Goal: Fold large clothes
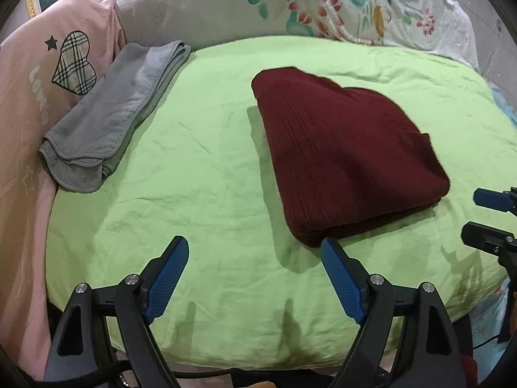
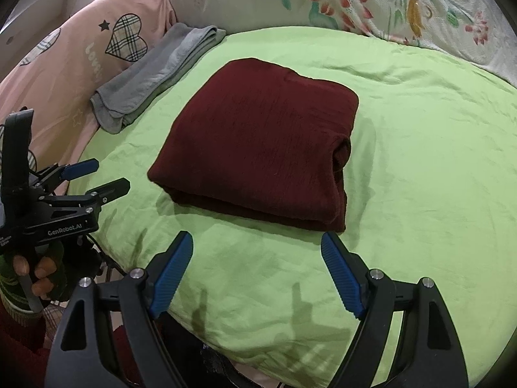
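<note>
A folded dark-red knit garment (image 1: 349, 155) lies flat on the green bed sheet (image 1: 200, 194), about mid-bed. To its left and farther back, well apart from it, a folded grey towel (image 1: 110, 119) lies along the sheet's left edge, against the pink heart-print quilt (image 1: 48, 74) that borders the bed on that side. Behind both, a white floral-print quilt (image 1: 339, 9) is heaped along the far edge of the sheet. The left tongs (image 1: 255, 278) stand open over bare sheet just before the garment's near left corner; the right tongs (image 2: 257, 276) stand open before its near right corner, apart from it.
</note>
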A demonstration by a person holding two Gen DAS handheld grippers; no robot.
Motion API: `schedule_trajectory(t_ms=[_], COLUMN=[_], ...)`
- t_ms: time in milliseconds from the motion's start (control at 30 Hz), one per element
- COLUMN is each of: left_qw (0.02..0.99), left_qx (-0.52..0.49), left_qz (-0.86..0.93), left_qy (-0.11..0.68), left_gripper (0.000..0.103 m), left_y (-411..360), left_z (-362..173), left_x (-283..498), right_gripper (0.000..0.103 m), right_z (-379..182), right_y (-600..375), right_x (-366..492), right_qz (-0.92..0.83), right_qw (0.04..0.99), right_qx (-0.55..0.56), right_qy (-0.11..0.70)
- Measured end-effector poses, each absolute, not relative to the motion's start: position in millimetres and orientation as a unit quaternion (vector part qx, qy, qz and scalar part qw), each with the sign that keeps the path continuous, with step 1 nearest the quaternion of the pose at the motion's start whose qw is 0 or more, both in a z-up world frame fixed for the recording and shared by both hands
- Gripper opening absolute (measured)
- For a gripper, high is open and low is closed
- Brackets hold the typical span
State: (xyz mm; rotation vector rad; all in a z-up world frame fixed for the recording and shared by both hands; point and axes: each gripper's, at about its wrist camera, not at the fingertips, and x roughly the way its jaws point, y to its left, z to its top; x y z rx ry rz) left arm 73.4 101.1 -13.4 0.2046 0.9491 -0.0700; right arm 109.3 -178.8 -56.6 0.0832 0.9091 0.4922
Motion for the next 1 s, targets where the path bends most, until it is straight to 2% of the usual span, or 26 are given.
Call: schedule_trajectory(t_ms=[500,833,1000], left_qw=[0.893,0.924,0.913], left_qx=[0.06,0.053,0.066], left_qz=[-0.04,-0.021,-0.035], left_qy=[0.443,0.379,0.401], left_gripper=[0.085,0.085,0.085], left_y=[102.3,102.9,100.0], left_z=[3.2,21.3,18.2], left_x=[77.7,68.8,74.3], right_gripper=[0.082,0.082,0.082], right_z=[-41.6,-35.2,-34.2], right_y=[-187.7,-182.9,-179.1], right_x=[120.1,123.3,124.0], right_qz=[0.241,0.249,0.251], right_qw=[0.875,0.876,0.876], right_qx=[0.06,0.052,0.05], right_qy=[0.415,0.411,0.409])
